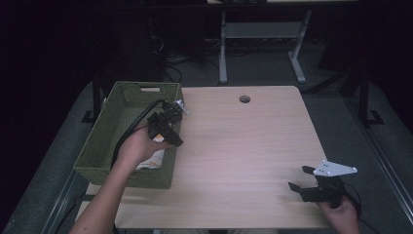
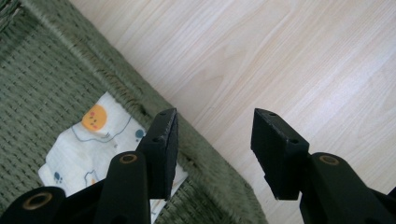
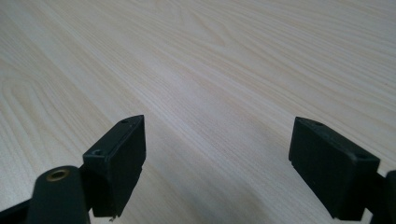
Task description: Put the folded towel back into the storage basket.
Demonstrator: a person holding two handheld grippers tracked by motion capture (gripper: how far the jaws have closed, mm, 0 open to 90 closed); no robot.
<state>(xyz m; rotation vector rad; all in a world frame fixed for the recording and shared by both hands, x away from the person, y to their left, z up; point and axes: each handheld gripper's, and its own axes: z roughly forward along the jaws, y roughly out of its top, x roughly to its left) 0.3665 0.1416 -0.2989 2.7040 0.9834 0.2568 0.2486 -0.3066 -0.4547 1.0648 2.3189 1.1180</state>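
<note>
High view: the left gripper hangs over the near-right rim of the green woven basket, and the right gripper rests low over the tabletop, well apart from the basket. A white printed cloth lies on the basket floor beside the right wall.

Left gripper view: the jaws stand released, with nothing between them. The cloth lies below and behind the left jaw; the basket rim crosses diagonally under the gap; bare tabletop lies beyond the right jaw.

Right gripper view: the jaws stand wide apart and empty over bare tabletop.

Judged step: the cloth appears to be deposited, and the left gripper is at the basket rim with nothing held. Whether the cloth lies flat or partly folded cannot be told with certainty from the high view.

Procedure for this step:
- Keep the left jaws released so no cloth edge catches on a pad.
- Keep the left jaw clear of the basket wall to avoid dragging the basket.
- Leave the right gripper parked, away from the basket.
</note>
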